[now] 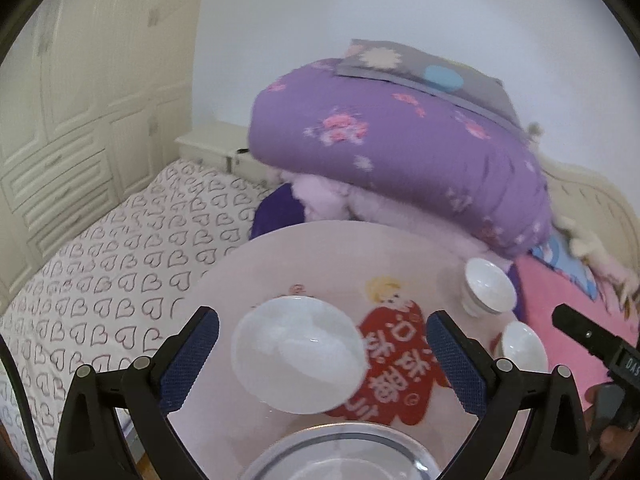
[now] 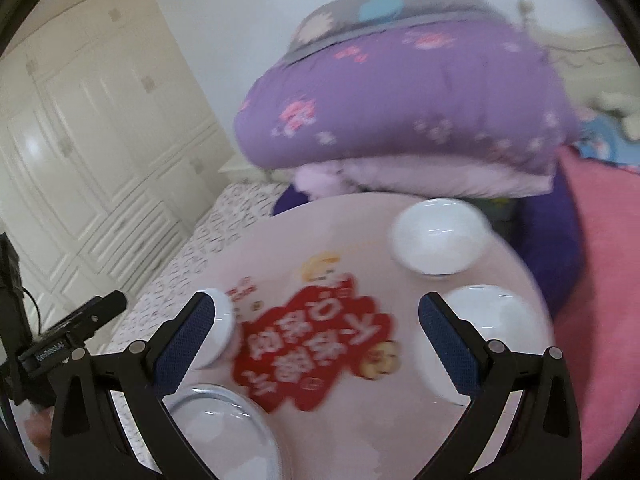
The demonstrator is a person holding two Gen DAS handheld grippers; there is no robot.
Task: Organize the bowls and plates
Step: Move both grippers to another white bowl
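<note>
1. The step in hand looks like an approach to the first pick: both tongs hover above the round pink bench [image 1: 320, 248] with their jaws spread wide, and neither holds anything.
2. The left tongs [image 1: 322, 344] frame the large white bowl [image 1: 298, 354]; the bowl sits between the blue pads without touching either. To take it well, I would lower straight down and close on its rim, not on its rounded wall, which could slip.
3. The clear glass plate [image 1: 340, 452] lies just below that bowl in the left wrist view, nearest the camera. It seems the likely base for stacking.
4. The right tongs [image 2: 316, 344] straddle the red printed patch at the bench centre. A small white bowl [image 2: 484, 312] lies just beyond the right pad, and another small bowl [image 2: 438, 236] stands farther out, near the bench edge.
5. The right view is blurred, so rim details there are uncertain. Behind the bench a purple quilt [image 1: 400, 152] is piled on the bed.
</note>
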